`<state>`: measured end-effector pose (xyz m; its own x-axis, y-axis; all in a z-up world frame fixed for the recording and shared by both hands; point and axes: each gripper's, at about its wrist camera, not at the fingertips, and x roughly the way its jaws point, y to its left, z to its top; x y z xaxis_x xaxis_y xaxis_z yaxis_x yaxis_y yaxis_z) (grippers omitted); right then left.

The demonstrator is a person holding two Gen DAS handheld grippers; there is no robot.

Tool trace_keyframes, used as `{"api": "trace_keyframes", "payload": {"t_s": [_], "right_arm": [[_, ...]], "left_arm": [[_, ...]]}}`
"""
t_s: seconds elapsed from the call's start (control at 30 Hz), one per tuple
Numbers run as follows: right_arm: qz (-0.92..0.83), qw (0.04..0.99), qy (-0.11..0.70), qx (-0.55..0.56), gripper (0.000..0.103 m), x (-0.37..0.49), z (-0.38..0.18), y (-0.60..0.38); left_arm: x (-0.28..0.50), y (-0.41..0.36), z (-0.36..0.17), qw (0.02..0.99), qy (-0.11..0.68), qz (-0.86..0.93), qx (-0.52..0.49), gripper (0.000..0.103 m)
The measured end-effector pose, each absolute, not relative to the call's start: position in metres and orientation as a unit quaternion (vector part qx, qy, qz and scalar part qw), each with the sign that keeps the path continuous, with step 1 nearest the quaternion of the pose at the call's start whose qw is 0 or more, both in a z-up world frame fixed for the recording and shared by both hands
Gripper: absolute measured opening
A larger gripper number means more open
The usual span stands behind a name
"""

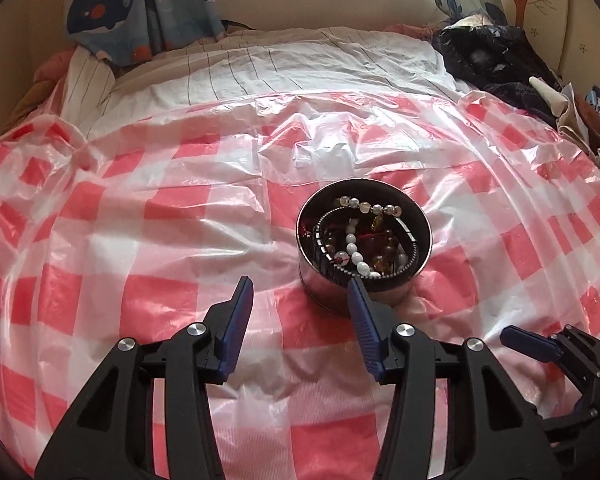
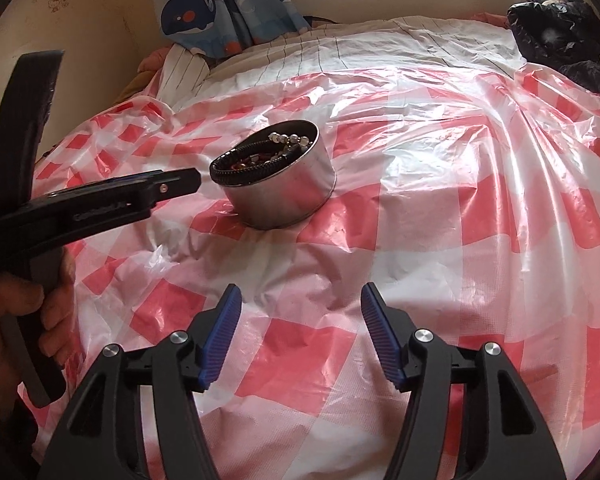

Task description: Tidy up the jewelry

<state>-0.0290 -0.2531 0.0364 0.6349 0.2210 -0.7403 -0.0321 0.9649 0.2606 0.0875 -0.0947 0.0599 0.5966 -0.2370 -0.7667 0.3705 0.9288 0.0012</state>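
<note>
Ribbed blue pads of left gripper [image 1: 300, 282] apart, holding nothing, just short of round metal tin [image 1: 364, 240] heaped with beaded bracelets [image 1: 360, 240]. Right gripper [image 2: 298, 294] agape, empty, over crinkled checked plastic sheet [image 2: 440, 220].

Each gripper [image 1: 300, 284] has black frames, silver round screws and ribbed blue pads [image 2: 220, 340]

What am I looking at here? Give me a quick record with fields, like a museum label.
surface: red-and-white checked plastic sheet over a bed
container: round shiny metal tin, upright, no lid
contents: beaded bracelets, white, amber and black, piled inside
left gripper: open, empty, just short of the tin
right gripper: open, empty, over bare sheet
</note>
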Motion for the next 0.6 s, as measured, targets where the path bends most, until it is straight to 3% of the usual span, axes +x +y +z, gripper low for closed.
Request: {"api": "trace_keyframes", "payload": {"t_s": [0.37,0.6], "right_arm": [[0.072,0.896,0.422,0.119,0.063,-0.028,0.036,-0.255],[0.054,0.9,0.421,0.099,0.068,-0.03,0.03,-0.248]], "left_arm": [[0.071,-0.094,0.058,0.889,0.415,-0.164,0.101,0.048],[0.024,-0.062,0.042,0.89,0.429,-0.115,0.103,0.072]]}}
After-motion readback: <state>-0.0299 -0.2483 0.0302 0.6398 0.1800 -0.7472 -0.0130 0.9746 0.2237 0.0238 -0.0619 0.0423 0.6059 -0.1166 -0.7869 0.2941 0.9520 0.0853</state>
